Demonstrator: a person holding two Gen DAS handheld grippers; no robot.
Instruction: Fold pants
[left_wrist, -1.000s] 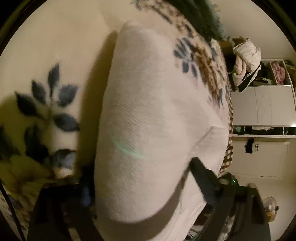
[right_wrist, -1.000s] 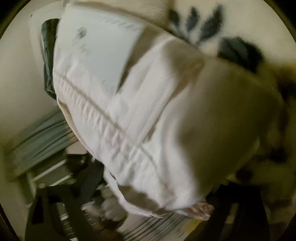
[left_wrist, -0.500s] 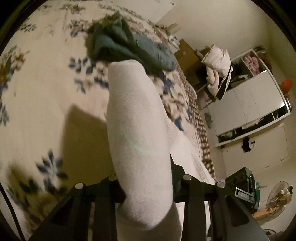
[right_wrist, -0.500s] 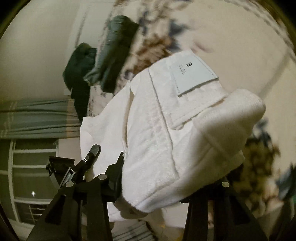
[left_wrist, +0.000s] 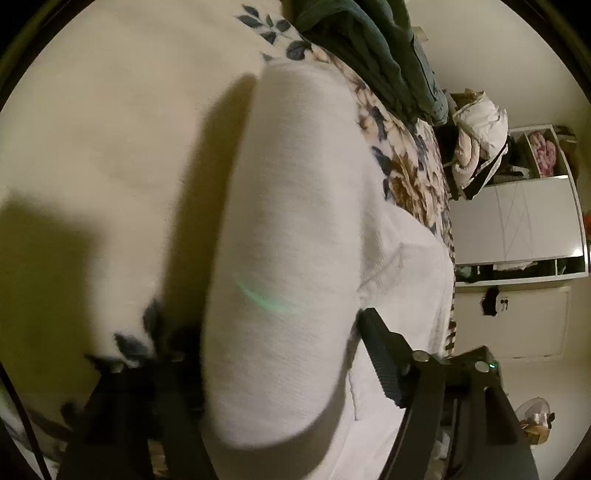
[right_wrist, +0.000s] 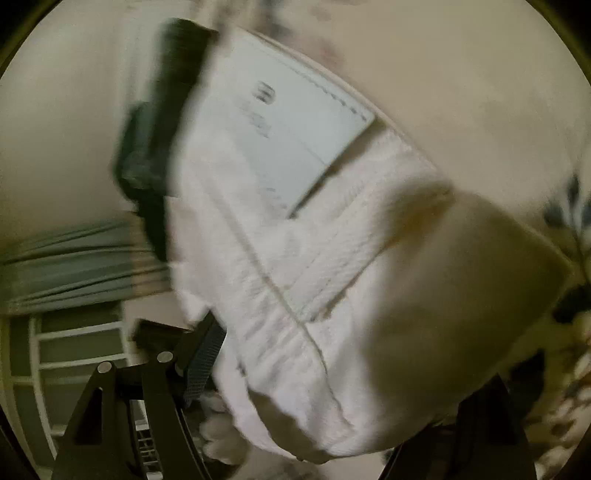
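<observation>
The white pants (left_wrist: 295, 229) fill the left wrist view as a thick folded bundle, low over the cream floral bedspread (left_wrist: 110, 122). My left gripper (left_wrist: 273, 354) is shut on the bundle; its left finger is in shadow. In the right wrist view the pants (right_wrist: 332, 280) show the waistband and a grey-white label patch (right_wrist: 295, 122). My right gripper (right_wrist: 332, 369) is shut on this end; its right finger is mostly hidden behind cloth.
A pile of dark green clothes (left_wrist: 376, 55) lies on the far side of the bed and shows blurred in the right wrist view (right_wrist: 162, 140). A white cabinet (left_wrist: 517, 229) with bundled bedding on top stands beyond the bed's edge. Grey curtains (right_wrist: 74, 266) hang at left.
Both grippers have come back down close to the bedspread with the pants, after a lift half a second ago. The bundle still sits between the fingers of each.
</observation>
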